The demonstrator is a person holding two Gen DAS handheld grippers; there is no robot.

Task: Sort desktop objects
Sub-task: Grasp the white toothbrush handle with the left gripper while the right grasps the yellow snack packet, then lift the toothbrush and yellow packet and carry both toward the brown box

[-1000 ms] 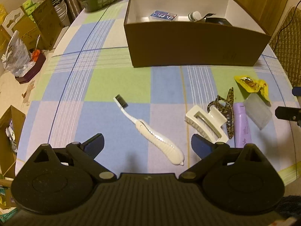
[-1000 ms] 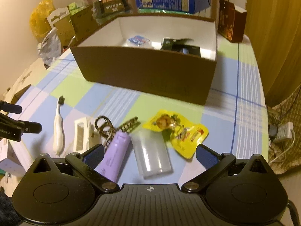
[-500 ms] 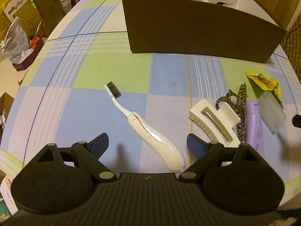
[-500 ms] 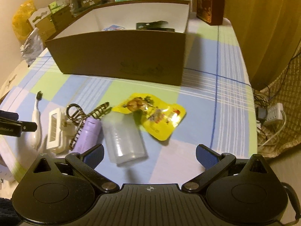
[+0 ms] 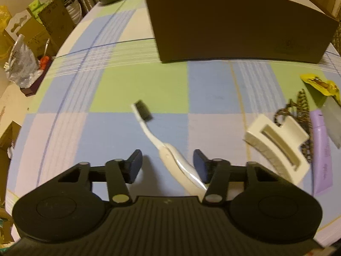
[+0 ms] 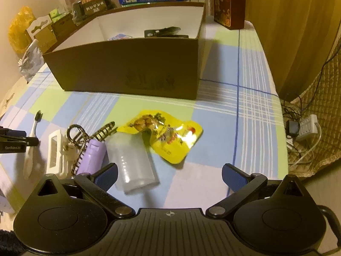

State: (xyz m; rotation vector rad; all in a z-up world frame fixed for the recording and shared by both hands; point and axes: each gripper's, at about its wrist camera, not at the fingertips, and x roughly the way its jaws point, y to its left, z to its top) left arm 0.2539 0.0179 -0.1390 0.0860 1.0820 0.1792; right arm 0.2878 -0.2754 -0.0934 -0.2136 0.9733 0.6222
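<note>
A white toothbrush (image 5: 170, 149) with dark bristles lies on the checked tablecloth. My left gripper (image 5: 168, 163) is open with its fingers on either side of the toothbrush handle, which touches the right finger. The left gripper also shows at the left edge of the right wrist view (image 6: 15, 141). A cream hair claw (image 5: 277, 147), a leopard-print clip (image 5: 302, 115), a purple tube (image 5: 321, 149), a clear plastic container (image 6: 134, 160) and a yellow snack packet (image 6: 168, 136) lie to the right. My right gripper (image 6: 169, 176) is open and empty, just above the container and packet.
A large brown cardboard box (image 6: 127, 68) with a white inside stands at the back and holds a few items. Boxes and bags (image 5: 32, 32) crowd the left beyond the table edge. A power strip and cables (image 6: 304, 128) lie on the floor at the right.
My left gripper has moved down and forward over the toothbrush and its fingers have narrowed around the handle. My right gripper has shifted slightly; the items in front of it have not moved.
</note>
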